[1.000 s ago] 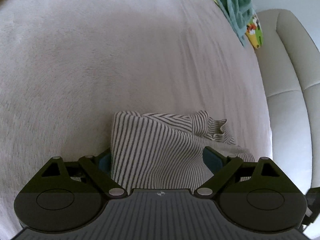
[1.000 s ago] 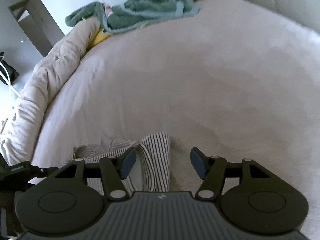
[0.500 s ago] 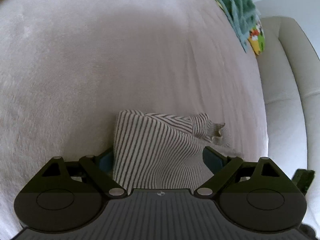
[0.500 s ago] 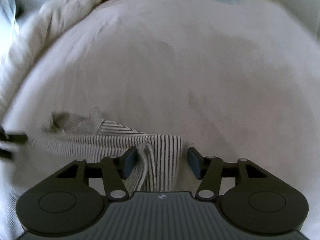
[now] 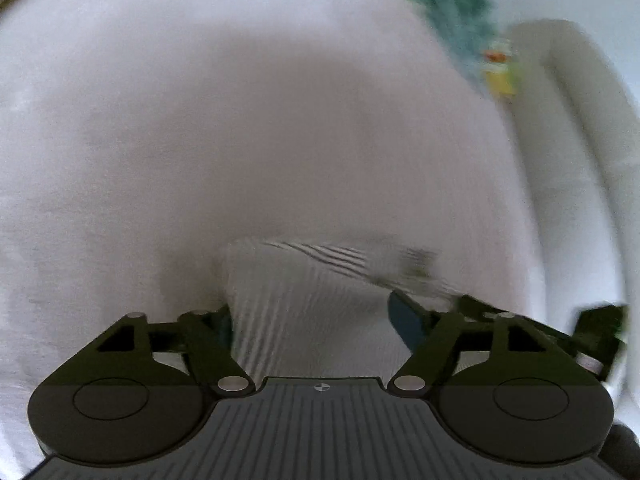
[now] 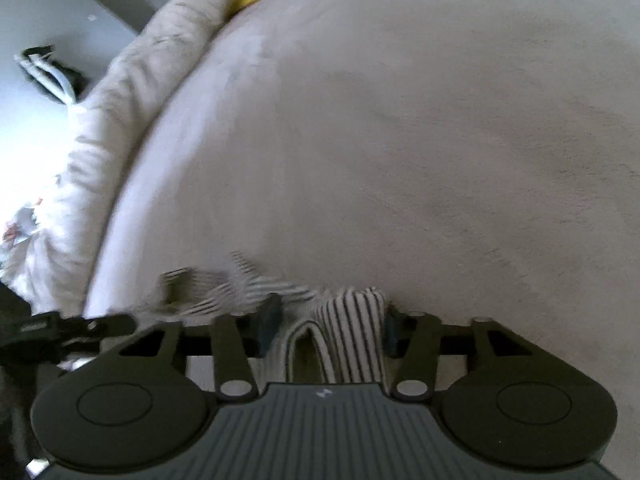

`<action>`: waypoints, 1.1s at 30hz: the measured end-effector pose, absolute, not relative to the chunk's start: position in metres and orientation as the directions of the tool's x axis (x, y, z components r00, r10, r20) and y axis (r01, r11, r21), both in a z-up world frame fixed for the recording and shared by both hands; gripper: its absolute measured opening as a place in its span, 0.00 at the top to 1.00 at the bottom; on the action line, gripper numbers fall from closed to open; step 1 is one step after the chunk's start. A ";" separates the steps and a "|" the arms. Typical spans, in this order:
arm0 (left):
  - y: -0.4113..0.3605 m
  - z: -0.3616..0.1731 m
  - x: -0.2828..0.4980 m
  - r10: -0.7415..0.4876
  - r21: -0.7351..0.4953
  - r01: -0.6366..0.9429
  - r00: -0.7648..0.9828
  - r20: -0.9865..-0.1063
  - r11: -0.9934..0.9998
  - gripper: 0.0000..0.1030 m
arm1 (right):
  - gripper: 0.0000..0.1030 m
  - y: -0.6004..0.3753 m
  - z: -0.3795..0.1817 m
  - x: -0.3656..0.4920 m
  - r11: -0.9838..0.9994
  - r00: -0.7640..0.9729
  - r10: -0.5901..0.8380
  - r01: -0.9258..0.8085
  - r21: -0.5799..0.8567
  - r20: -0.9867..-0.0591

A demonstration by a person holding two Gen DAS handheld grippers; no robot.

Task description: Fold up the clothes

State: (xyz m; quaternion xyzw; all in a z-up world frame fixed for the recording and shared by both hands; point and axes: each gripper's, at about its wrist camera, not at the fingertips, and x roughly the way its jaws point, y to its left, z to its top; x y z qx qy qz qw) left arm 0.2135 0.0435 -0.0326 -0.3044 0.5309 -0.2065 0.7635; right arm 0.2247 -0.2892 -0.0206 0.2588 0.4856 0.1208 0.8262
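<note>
The right claw (image 6: 328, 326) has narrowed since half a second ago: its jaws now press on a bunched fold of the striped shirt (image 6: 352, 336), where before they stood clear on either side of it. The left claw (image 5: 310, 320) is still spread apart, with the shirt (image 5: 296, 312) lying flat between its jaws; whether the cloth touches the left pad is hard to say through the blur. That view has smeared since the earlier picture, so the left hand is probably moving. Judged from this, one corner is now held and the other is about to be taken, which sets up the next fold.

The shirt lies on the bed (image 6: 400, 140), just ahead of and under both claws. The cover is a pale, plush blanket, soft enough to drag with the cloth. Far ahead of the left claw lies a green towel (image 5: 452, 8), with a padded headboard (image 5: 580, 152) to its right. Left of the right claw runs a rolled duvet (image 6: 132, 92), and beyond it the floor.
</note>
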 end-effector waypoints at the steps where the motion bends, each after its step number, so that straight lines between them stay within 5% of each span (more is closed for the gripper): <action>1: 0.046 -0.027 0.209 -0.663 -0.701 0.029 0.354 -0.660 0.713 0.26 | 0.60 -0.291 -0.014 0.220 0.832 0.499 0.473 0.019 0.555 -0.726; 8: 0.068 -0.046 0.202 -0.518 -0.566 -0.068 0.326 -0.791 0.822 0.15 | 0.53 -0.295 -0.034 0.229 0.870 0.505 0.358 0.125 0.477 -0.786; 10: 0.055 -0.043 0.209 -0.570 -0.619 -0.043 0.344 -0.746 0.784 0.16 | 0.45 -0.286 -0.033 0.228 0.873 0.522 0.350 0.120 0.473 -0.778; 16: 0.012 0.004 0.190 -0.728 -0.641 0.345 0.307 -0.613 0.686 0.09 | 0.47 -0.296 -0.021 0.222 0.893 0.493 0.359 0.066 0.446 -0.792; 20: 0.027 -0.022 0.207 -0.611 -0.578 0.201 0.326 -0.722 0.791 0.09 | 0.46 -0.292 -0.027 0.227 0.903 0.501 0.303 0.122 0.412 -0.811; 22: 0.041 -0.038 0.213 -0.569 -0.583 0.070 0.338 -0.749 0.809 0.09 | 0.35 -0.286 -0.027 0.228 0.902 0.510 0.298 0.127 0.413 -0.807; 25: 0.052 -0.051 0.208 -0.659 -0.700 -0.003 0.332 -0.674 0.714 0.09 | 0.37 -0.283 -0.026 0.225 0.896 0.505 0.336 0.090 0.435 -0.795; 27: 0.045 -0.043 0.202 -0.765 -0.788 0.061 0.294 -0.573 0.613 0.07 | 0.46 -0.282 -0.022 0.225 0.878 0.498 0.391 0.053 0.476 -0.775; 31: 0.046 -0.031 0.192 -0.859 -0.862 0.146 0.264 -0.439 0.486 0.07 | 0.47 -0.288 -0.013 0.222 0.874 0.496 0.413 0.020 0.486 -0.763; 33: 0.050 -0.040 0.193 -0.806 -0.813 0.112 0.264 -0.530 0.572 0.06 | 0.47 -0.294 -0.023 0.227 0.886 0.485 0.372 0.070 0.459 -0.791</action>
